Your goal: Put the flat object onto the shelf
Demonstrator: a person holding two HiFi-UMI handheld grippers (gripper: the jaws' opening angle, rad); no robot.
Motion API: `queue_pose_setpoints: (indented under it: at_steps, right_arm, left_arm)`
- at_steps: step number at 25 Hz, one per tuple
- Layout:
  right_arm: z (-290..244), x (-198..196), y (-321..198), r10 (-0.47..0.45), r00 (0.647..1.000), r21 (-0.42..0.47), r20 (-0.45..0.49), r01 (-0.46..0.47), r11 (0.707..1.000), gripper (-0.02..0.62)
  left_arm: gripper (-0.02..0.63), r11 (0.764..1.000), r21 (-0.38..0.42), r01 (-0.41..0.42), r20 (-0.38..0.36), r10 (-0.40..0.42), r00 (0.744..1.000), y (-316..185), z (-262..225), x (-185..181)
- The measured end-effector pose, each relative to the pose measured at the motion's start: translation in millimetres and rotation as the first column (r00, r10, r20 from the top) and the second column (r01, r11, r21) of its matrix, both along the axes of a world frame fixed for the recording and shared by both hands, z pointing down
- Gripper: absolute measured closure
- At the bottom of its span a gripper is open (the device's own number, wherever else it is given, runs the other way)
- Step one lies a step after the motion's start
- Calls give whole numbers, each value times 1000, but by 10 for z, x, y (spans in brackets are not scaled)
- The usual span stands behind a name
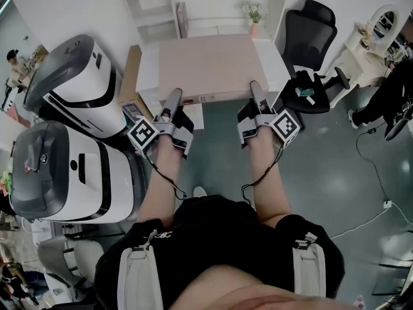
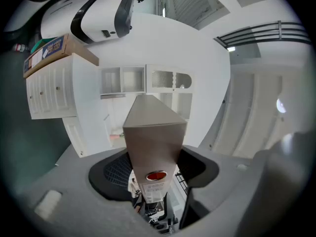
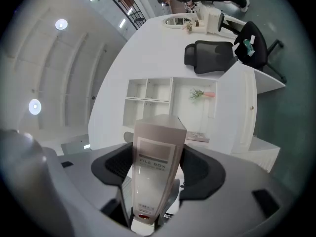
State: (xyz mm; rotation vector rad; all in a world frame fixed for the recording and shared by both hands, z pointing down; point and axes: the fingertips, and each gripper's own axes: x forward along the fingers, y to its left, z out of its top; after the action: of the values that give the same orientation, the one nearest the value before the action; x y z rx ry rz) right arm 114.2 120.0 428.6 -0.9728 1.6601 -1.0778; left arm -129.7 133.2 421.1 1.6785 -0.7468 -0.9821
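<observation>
**Head view:** A flat, pale pink-beige rectangular file box (image 1: 210, 66) lies level between the two grippers. The left gripper (image 1: 173, 101) clamps its near left corner and the right gripper (image 1: 257, 94) its near right corner. The box hangs in front of a white open-fronted shelf unit (image 1: 161, 8) and is not yet on it. Whether its underside touches the white worktop (image 1: 147, 63) below cannot be told. A small pink vase of flowers (image 1: 255, 15) stands on the shelf unit, and a black office chair (image 1: 310, 34) is to the right. Two large white-and-grey machines (image 1: 71, 89) stand on the grey-green floor (image 1: 322, 173) at the left.

**Left gripper view:** The box (image 2: 153, 127) runs edge-on away from the camera toward the shelf unit (image 2: 143, 80). The left gripper (image 2: 155, 173) holds it at a moderate width, its dark pads pressed on both faces. A red oval mark (image 2: 156, 175) sits on the near edge. At the left, a cardboard carton (image 2: 47, 51) lies on top of a white cabinet (image 2: 49, 90).

**Right gripper view:** The right gripper (image 3: 154, 177) is likewise closed on the box (image 3: 157, 152), whose near edge reads "FILE BOX". Beyond it are the shelf unit (image 3: 163, 98), the flowers (image 3: 197, 94) and the chair (image 3: 210, 56).
</observation>
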Motion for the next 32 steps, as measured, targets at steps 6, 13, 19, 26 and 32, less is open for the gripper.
queue_pose_setpoints:
  at_steps: [6,13,19,26,32]
  right_arm:
    - [20,-3,-20,8,1000,5,8,-8,1000,305]
    - [29,-36,-121,21,1000,23,7,-21,1000,306]
    - [-8,-179,-301,16,1000,17,-3,-16,1000,307]
    - [-58,-404,-526,25,1000,22,-8,-25,999,305]
    - [-13,-616,-602,33,999,28,-8,-32,999,305]
  left_arm:
    - [324,1000,7,-8,0,8,1000,-24,36,2]
    - [324,1000,3,-21,-21,21,1000,-104,111,-25]
    - [324,1000,15,-23,-13,23,1000,-302,44,-167]
    - [325,999,30,-41,-11,41,999,-570,2,-394]
    - [325,998,41,-57,-4,58,998,-689,25,-603]
